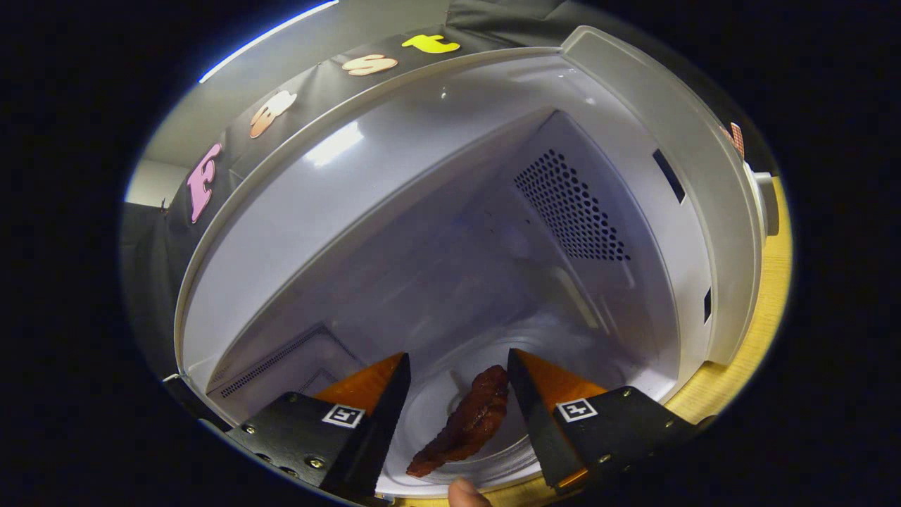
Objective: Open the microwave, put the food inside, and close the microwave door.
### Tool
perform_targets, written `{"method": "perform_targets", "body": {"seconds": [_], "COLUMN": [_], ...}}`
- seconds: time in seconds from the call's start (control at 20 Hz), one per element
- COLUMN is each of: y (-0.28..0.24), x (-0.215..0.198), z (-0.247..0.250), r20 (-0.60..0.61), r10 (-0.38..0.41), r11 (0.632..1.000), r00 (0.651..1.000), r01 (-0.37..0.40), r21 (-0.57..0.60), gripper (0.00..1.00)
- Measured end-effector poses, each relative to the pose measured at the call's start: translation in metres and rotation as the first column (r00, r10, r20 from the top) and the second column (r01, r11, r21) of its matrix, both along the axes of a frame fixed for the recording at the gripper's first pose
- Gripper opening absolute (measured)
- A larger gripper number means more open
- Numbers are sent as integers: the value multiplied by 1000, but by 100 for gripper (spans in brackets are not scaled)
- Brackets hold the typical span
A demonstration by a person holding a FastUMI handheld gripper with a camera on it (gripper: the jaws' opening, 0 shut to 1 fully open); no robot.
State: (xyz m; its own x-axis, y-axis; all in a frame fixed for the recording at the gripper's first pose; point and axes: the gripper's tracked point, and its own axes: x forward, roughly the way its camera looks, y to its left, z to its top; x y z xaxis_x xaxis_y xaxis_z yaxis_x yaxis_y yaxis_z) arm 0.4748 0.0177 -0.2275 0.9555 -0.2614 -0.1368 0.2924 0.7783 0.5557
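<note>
The microwave (704, 176) stands open and I look straight into its pale cavity (394, 232). A reddish-brown strip of food (464, 422) lies on the glass turntable (422, 415) at the cavity floor. My gripper (458, 353) is open just inside the opening, and the food rests in the gap between its fingers, closer to the right finger (528, 394). The strip's far end sits right beside that finger's tip; I cannot tell whether they touch. The left finger (383, 401) is clear of it.
A perforated vent panel (570, 211) is on the cavity's right wall, and a slotted grille (274, 359) low on the left. The microwave sits on a wooden table (767, 282). A person's fingertip (464, 494) shows at the near rim below the food.
</note>
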Motion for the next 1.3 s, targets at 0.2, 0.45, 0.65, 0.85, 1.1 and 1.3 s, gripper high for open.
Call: {"method": "perform_targets", "body": {"seconds": [0.2, 0.45, 0.65, 0.85, 1.1, 1.3], "y": [-8, 36, 76, 129, 203, 247], "x": [-10, -40, -93, -161, -255, -317], "z": [27, 34, 66, 115, 166, 211], "r20": [65, 25, 2, 36, 95, 224], "r10": [-27, 137, 302, 475, 659, 727], "r11": [979, 963, 917, 850, 731, 681], "r00": [998, 990, 953, 879, 746, 649], "r01": [39, -127, -290, -448, -605, -640], "r21": [-202, -236, -275, -278, -317, -356], "gripper": [96, 96, 96, 96, 96, 96]}}
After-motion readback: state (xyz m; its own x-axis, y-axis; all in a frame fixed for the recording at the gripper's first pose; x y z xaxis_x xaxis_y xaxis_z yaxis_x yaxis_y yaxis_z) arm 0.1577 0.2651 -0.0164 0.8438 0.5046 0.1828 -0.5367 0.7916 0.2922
